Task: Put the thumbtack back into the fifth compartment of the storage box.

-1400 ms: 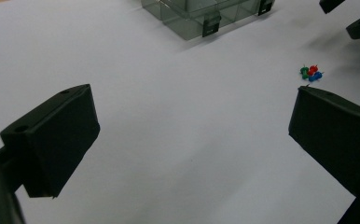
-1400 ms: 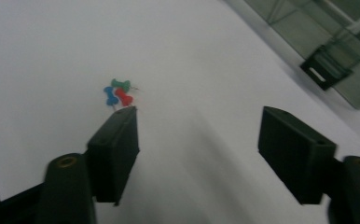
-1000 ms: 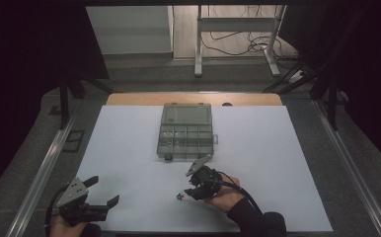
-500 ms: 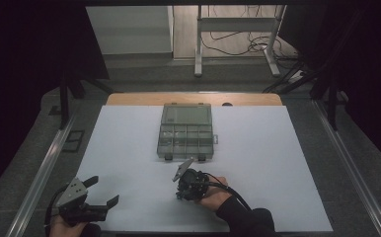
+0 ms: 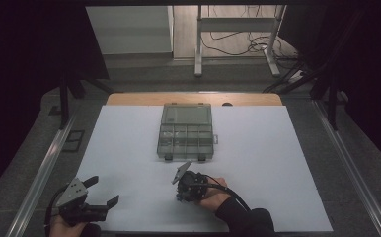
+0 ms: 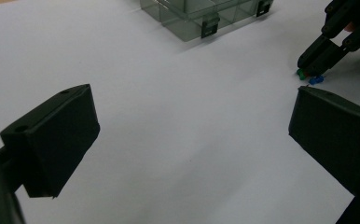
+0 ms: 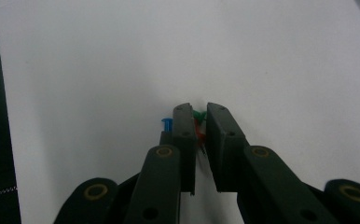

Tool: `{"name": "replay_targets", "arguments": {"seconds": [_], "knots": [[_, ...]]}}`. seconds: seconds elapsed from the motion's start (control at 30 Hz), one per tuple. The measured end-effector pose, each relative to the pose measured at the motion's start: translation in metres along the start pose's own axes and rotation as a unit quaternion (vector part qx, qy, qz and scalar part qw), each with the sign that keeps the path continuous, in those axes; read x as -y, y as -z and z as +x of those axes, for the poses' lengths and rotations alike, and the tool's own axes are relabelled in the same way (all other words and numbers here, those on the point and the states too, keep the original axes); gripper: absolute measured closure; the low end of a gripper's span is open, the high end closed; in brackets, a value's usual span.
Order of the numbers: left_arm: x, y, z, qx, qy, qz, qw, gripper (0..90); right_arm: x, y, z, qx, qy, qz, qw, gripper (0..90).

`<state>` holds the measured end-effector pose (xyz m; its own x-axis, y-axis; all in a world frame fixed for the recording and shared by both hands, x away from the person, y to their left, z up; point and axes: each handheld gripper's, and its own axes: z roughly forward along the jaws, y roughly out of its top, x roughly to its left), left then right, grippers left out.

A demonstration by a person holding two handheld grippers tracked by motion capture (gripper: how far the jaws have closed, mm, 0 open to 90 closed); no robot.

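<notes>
- Right claw [image 7: 197, 122], just closing, pinches small plastic pins: green [image 7: 197, 113] and red [image 7: 198, 133]; a blue pin [image 7: 167, 123] lies beside.
- Left claw [image 5: 102, 191] gapes wide, empty, over the smooth white surface [image 5: 129, 148].
- Pins' long axis cannot be told.

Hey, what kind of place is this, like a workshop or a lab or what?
Probably a lab or recording bench rather than a home: a plain white table framed by dark curtains, loose cables on the floor behind, and a clear compartment box set out for sorting small coloured pins.
</notes>
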<state>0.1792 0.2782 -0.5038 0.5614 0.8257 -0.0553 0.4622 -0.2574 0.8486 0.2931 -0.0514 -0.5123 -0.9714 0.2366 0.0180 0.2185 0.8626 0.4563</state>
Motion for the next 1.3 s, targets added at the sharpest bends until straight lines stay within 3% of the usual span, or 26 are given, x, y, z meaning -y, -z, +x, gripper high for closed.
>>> {"name": "replay_targets", "arguments": {"seconds": [0.23,0.7,1.3], "knots": [[0.0,0.0,0.0,0.0,0.0,0.0,1.0,2.0,0.0,0.004,0.0,0.003,-0.004,-0.007,1.0,83.1],[0.0,0.0,-0.001,0.0,0.0,0.001,1.0,1.9,0.003,0.021,-0.014,0.007,-0.038,-0.044,0.9983,83.1],[0.0,-0.001,0.0,0.001,0.0,0.001,1.0,2.0,-0.004,0.027,-0.048,0.027,-0.07,-0.087,0.9933,82.9]]}}
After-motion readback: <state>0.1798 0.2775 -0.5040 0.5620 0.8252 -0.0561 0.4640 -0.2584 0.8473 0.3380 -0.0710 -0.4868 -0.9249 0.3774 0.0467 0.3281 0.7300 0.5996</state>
